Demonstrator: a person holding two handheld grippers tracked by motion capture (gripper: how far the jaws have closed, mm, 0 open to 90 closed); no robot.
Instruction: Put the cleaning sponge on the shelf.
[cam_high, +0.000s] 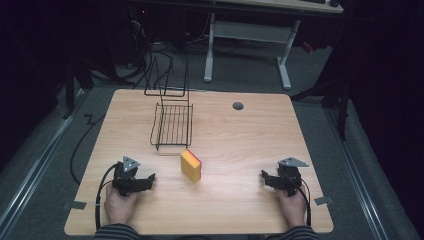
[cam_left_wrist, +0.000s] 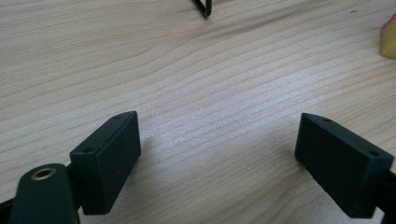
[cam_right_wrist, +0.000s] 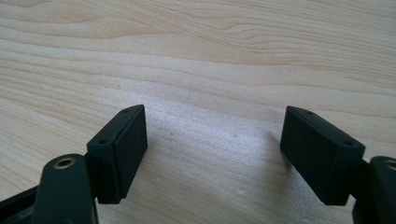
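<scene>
Nearest us, left hand-held gripper (cam_high: 145, 181) at 7 o'clock and right hand-held gripper (cam_high: 266, 178) at 5 o'clock rest on bench (cam_high: 235, 140), jaws wide apart, empty. Sponge (cam_high: 190, 165) at centre; wire rack (cam_high: 172, 125) at 11 o'clock.

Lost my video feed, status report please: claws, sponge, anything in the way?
Left claw open, right claw open, both low on the table. Sponge untouched between them, just in front of the wire rack. Nothing in the way.

Two hands reach in from the near edge. The left gripper (cam_high: 145, 181) and right gripper (cam_high: 267, 179) sit low and well apart, each with jaws spread wide, holding nothing.
</scene>
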